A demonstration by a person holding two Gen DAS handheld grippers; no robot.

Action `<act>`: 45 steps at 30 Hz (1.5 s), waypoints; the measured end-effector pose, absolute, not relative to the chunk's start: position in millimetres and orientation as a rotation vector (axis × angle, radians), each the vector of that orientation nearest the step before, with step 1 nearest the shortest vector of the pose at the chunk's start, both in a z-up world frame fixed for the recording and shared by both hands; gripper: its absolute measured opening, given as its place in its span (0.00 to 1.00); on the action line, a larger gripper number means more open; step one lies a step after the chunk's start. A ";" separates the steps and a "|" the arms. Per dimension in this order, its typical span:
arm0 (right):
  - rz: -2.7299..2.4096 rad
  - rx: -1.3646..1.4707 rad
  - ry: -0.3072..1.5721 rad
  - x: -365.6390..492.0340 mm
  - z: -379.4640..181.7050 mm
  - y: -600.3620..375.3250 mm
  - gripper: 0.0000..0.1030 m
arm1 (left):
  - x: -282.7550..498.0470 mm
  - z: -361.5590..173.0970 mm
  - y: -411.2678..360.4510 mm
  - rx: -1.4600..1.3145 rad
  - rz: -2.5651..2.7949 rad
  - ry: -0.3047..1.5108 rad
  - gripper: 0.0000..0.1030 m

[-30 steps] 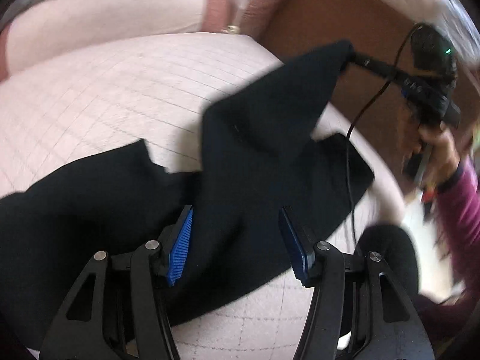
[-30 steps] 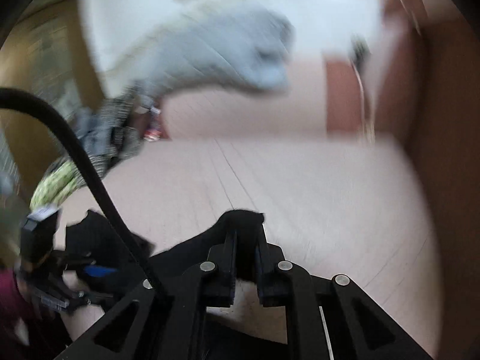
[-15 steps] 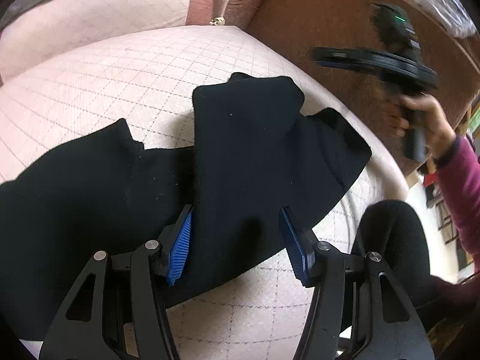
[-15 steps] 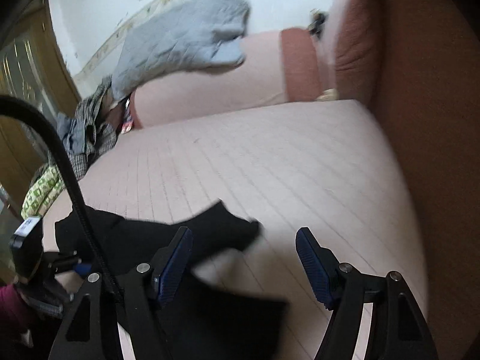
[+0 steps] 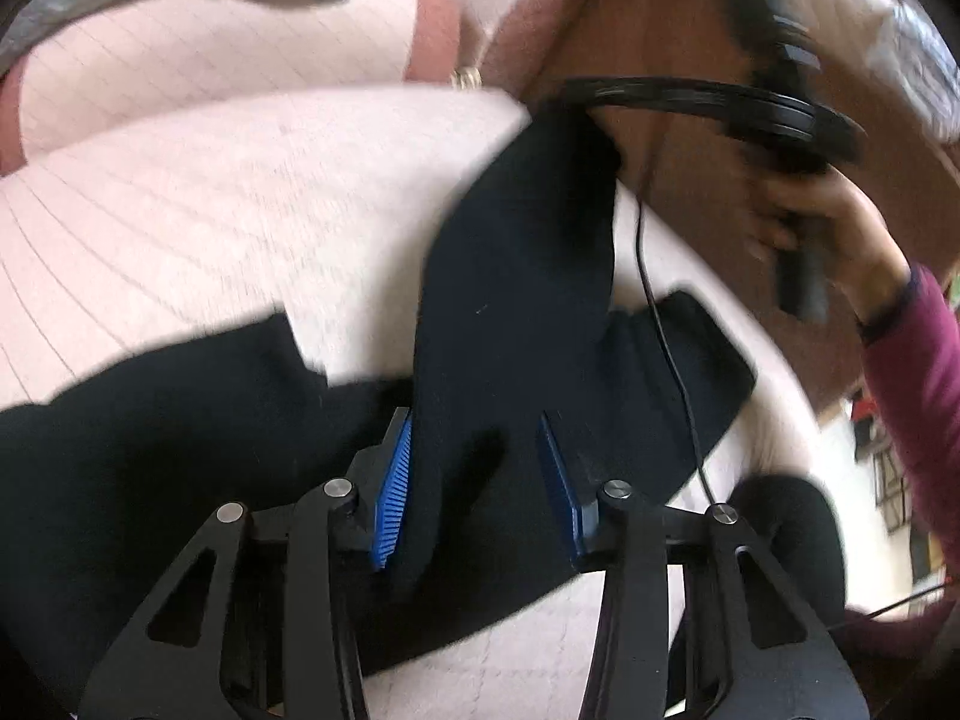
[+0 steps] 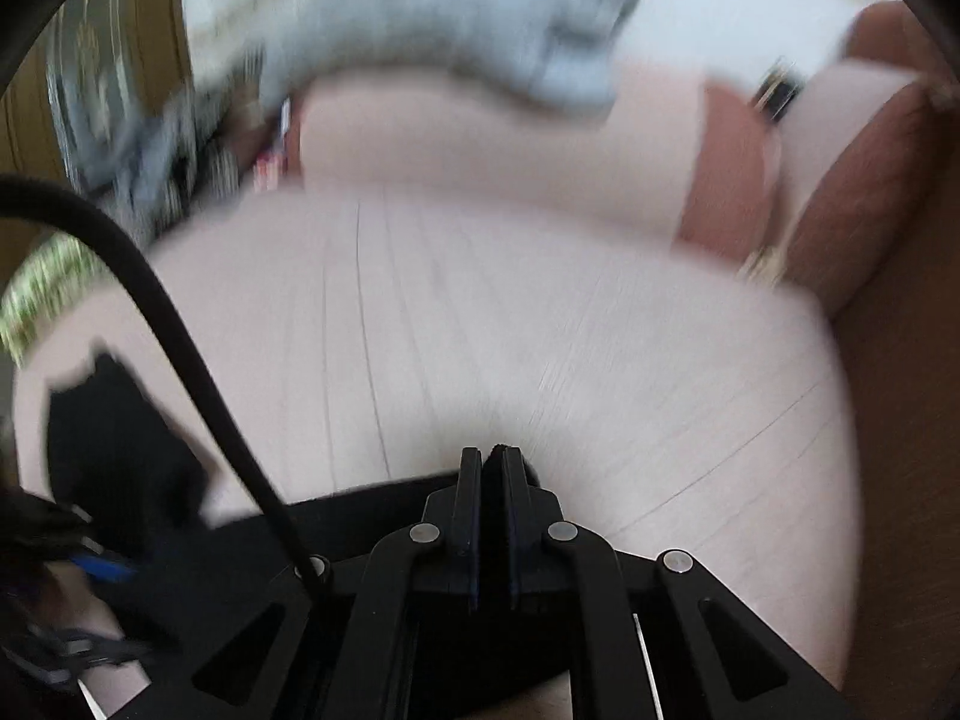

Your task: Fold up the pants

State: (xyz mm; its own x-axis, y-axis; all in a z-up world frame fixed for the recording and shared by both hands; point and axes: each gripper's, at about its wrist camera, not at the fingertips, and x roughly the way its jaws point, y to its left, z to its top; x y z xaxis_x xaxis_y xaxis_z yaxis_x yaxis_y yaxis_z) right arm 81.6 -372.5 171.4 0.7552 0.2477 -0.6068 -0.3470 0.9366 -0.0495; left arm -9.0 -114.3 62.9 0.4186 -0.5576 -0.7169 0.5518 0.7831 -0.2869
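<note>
1. A pair of black fabric pants (image 5: 516, 324) is seen spread over a pale pink quilted cushion surface (image 5: 210, 210), lying mostly at its near side.
2. The left gripper (image 5: 477, 480) is held with its jaws spread; a ridge of the black fabric runs up between its blue ribbed pads (image 5: 393, 486), and no pinch on it is seen.
3. The right gripper (image 6: 493, 468) is pressed together on a far corner of the pants (image 6: 360, 495); a tuft of black cloth is seen at its tips.
4. In the left view, one pant section is lifted towards the far right, where the right gripper (image 5: 576, 97) meets it at its top edge, gripped in a hand (image 5: 822, 222) with a maroon sleeve.
5. A thin black cable (image 5: 660, 324) is seen hanging across the fabric.
6. A grey quilted blanket (image 6: 468, 18) is draped over the pink backrest at the far side; both views are blurred.
</note>
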 end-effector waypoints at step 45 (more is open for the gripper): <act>0.309 0.438 0.849 -110.9 68.3 -494.0 0.07 | -66.5 55.5 13.7 -0.247 -0.471 0.928 0.39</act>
State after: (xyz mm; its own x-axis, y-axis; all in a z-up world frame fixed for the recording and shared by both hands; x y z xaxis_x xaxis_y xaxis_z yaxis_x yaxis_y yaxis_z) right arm -110.9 -494.0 68.3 0.6247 0.4307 -0.6513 -0.0887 0.8679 0.4888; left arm -66.5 13.7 55.5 0.5084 -0.4900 -0.7081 0.2819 0.8717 -0.4008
